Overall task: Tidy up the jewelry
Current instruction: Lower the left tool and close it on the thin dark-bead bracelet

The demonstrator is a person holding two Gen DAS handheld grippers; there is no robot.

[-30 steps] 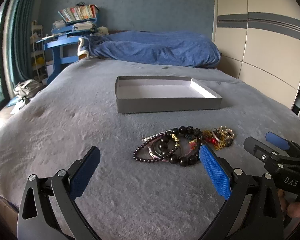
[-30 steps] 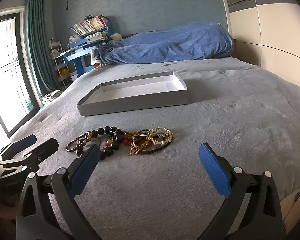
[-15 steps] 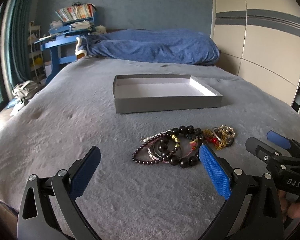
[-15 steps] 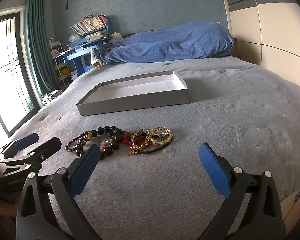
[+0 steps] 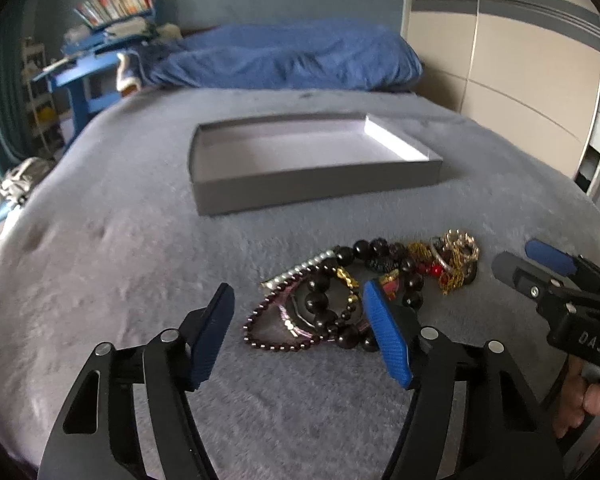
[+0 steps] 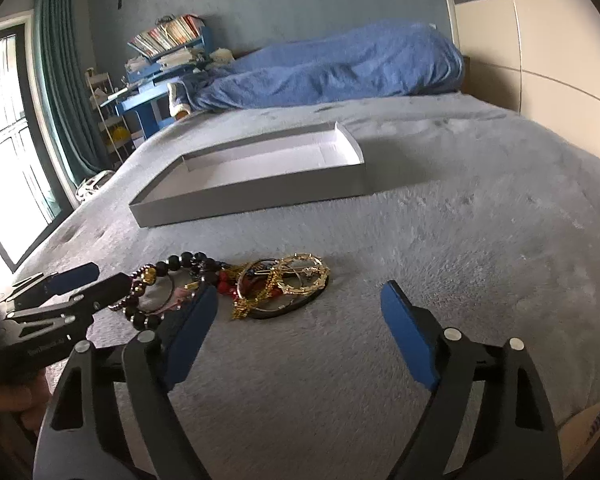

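- Jewelry pile (image 5: 364, 292) lies in a tangle on the grey bed cover (image 5: 112, 280), on the near side of the tray and apart from it.
- Tray (image 5: 316, 184): shallow, grey outside, white inside, nothing visible in it. Sits flat on the bed, further back than the pile.
- Pile contents, left wrist view: a string of small dark beads (image 5: 260, 340), a bracelet of large black beads (image 5: 320, 304), a pale bead strand (image 5: 296, 272), gold chains and rings (image 5: 456, 256) with red beads among them.
- Right wrist view: gold hoop and bangles (image 6: 296, 280) at the right end of the pile, black beads (image 6: 172, 268) at the left end.
- Left tool (image 5: 300, 332): released, jaws have just been narrowing. The beaded end of the pile shows between the blue pads (image 5: 388, 340); the pads do not press on it.
- Right tool (image 6: 300, 332): also released, jaws just drawn in a little, only bare bed cover between them. The pile sits just ahead of its left pad.
- Each tool shows in the other's view, flanking the pile.
- Blue duvet (image 6: 332, 68) bunched at the head of the bed.
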